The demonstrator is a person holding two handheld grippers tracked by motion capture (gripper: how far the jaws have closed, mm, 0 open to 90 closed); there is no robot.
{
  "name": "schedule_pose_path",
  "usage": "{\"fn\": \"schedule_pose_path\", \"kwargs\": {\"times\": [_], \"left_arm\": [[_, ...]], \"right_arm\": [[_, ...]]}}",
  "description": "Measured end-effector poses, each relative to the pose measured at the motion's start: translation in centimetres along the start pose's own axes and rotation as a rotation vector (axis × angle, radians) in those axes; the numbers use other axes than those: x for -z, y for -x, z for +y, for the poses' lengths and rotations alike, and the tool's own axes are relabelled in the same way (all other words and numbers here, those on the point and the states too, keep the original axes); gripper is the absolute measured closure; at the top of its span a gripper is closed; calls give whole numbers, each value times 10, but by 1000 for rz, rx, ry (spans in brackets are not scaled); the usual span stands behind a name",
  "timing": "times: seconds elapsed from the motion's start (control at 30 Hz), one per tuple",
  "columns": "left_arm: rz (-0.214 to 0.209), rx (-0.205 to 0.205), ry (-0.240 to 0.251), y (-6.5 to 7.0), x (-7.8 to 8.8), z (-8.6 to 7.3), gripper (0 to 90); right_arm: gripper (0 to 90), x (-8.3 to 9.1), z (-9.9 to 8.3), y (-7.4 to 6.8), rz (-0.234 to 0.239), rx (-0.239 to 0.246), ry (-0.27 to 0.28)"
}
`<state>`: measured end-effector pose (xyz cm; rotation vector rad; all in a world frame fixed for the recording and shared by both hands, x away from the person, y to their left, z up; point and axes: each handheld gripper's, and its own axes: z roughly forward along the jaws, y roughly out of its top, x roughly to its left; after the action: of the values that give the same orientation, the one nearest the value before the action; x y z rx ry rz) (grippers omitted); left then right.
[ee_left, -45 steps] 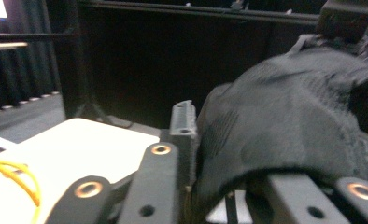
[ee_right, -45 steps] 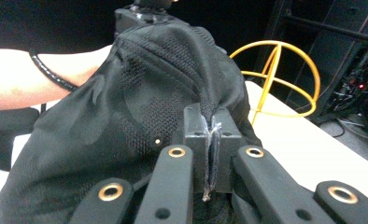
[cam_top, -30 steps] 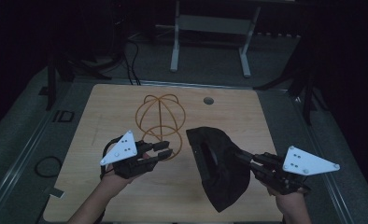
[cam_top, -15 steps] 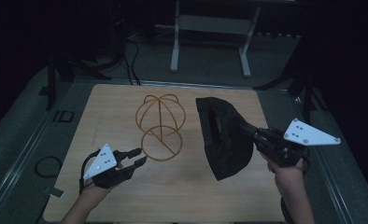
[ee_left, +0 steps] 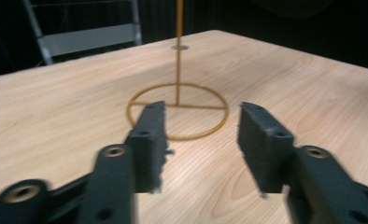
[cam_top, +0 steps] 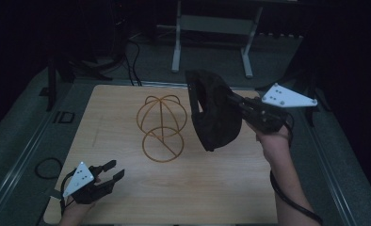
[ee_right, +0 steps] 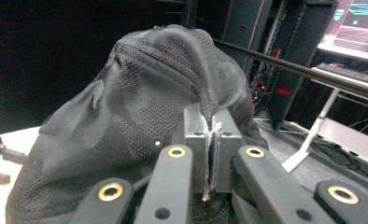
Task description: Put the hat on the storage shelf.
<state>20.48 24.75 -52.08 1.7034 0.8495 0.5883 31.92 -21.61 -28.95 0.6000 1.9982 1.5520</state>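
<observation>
A gold wire hat stand [cam_top: 161,125] rises from its ring base at the middle of the wooden table [cam_top: 127,197]. Just right of the stand's top a black mesh cap [cam_top: 214,110] hangs in the air, with my right gripper [cam_top: 232,99] shut on its fabric. In the right gripper view the pads [ee_right: 197,126] pinch a fold of the cap [ee_right: 140,121]. My left gripper [cam_top: 114,170] is low at the table's near left corner. Its jaws have just been opening and nothing is between them. In the left gripper view the gripper [ee_left: 201,135] points at the stand's base ring [ee_left: 178,109].
A small round metal disc [ee_left: 180,47] lies on the table beyond the stand. A grey metal frame [cam_top: 212,23] stands on the floor behind the table. Cables [cam_top: 47,167] lie on the floor to the left. A lit screen [ee_right: 359,28] is off to the right.
My left gripper drew back from the stand to the near left corner, sank and opened its jaws. My right gripper carried the cap up and toward the far side, beside the stand's top.
</observation>
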Motion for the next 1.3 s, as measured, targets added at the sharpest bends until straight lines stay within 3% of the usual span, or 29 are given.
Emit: {"fn": "schedule_pose_path", "kwargs": {"times": [0.07, 0.2, 0.27, 0.6, 0.77, 1.1, 1.3], "left_arm": [[19, 34, -12, -2, 2, -6, 375], [67, 55, -22, -4, 3, -13, 131], [79, 75, -51, -6, 3, -16, 27], [179, 150, 9, -16, 15, -26, 18], [180, 147, 1, -18, 16, -29, 18], [163, 149, -6, -16, 14, -32, 18], [161, 135, -19, -15, 12, -33, 18]], "right_arm": [[875, -8, 6, 2, -2, 6, -7], [874, -25, 16, 4, -3, 8, -20], [875, -32, 19, 4, 0, 8, -25], [874, -75, 29, -7, 63, 2, -77], [874, -96, 27, -19, 100, 9, -115], [871, -134, 12, -33, 156, 45, -242], [866, -145, 7, -36, 185, 25, -263]]}}
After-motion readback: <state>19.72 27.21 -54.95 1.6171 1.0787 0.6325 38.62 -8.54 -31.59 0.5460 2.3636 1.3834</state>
